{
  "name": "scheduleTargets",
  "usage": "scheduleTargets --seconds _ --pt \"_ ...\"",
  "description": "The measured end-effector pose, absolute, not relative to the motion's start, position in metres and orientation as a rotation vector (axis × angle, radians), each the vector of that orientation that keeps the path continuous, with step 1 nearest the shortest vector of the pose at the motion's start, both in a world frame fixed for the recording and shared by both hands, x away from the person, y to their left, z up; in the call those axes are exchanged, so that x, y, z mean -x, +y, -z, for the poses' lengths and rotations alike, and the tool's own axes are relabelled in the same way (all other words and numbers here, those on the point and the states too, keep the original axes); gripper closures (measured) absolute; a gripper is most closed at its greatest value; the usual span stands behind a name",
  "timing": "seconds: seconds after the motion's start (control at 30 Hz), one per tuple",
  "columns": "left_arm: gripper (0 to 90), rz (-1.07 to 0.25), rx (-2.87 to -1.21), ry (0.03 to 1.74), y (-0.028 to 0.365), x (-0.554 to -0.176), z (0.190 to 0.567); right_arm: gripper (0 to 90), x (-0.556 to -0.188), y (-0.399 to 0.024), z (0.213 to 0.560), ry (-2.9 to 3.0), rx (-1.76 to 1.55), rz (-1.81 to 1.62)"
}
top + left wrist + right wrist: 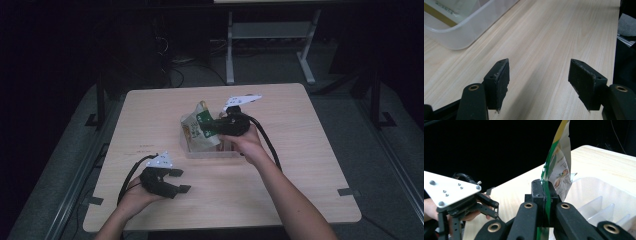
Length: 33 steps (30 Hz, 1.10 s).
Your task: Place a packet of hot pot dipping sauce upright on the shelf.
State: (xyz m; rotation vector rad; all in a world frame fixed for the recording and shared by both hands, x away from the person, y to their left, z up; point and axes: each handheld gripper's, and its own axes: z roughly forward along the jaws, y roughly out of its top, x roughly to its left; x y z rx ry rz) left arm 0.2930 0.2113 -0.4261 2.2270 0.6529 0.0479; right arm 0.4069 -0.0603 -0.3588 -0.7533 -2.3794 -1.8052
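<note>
Standing by the table [300, 200], I count two grippers, one clear plastic bin and one snack packet in hand.

Right gripper [212, 125]: jaws clamped tight on the lower edge of a green and yellow packet [200, 117], seen close in the right gripper view, where the packet [557, 167] rises upright from between the two black jaws. From above, the packet sits over the bin [210, 151], held at its left half, with a second pale wrapper just below it inside; too dim to tell if that is a separate packet.

Bin: one, rectangular, near the table's middle. Inside the bin [609, 195] at least three thin clear dividers show.

Left gripper [177, 181]: resting low over the near-left part of the table, well apart from the bin. Jaws spread wide, nothing between them, bare wood under the gap [539, 85]. A corner of the bin [461, 37] shows at upper left there.

One grey three-cornered plate on each gripper.
</note>
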Motion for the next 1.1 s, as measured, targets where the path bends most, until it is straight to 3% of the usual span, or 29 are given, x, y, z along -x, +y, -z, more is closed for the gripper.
scheduleTargets --seconds 0.5,1.1 --pt "32.4 -0.048 -2.248 0.632 0.21 -0.294 0.427 88.3 -0.409 -0.046 0.367 -2.476 0.768 1.746" --pt "32.4 -0.046 -2.246 0.634 0.209 -0.294 0.427 76.7 -0.406 -0.048 0.363 -2.538 0.773 1.739"
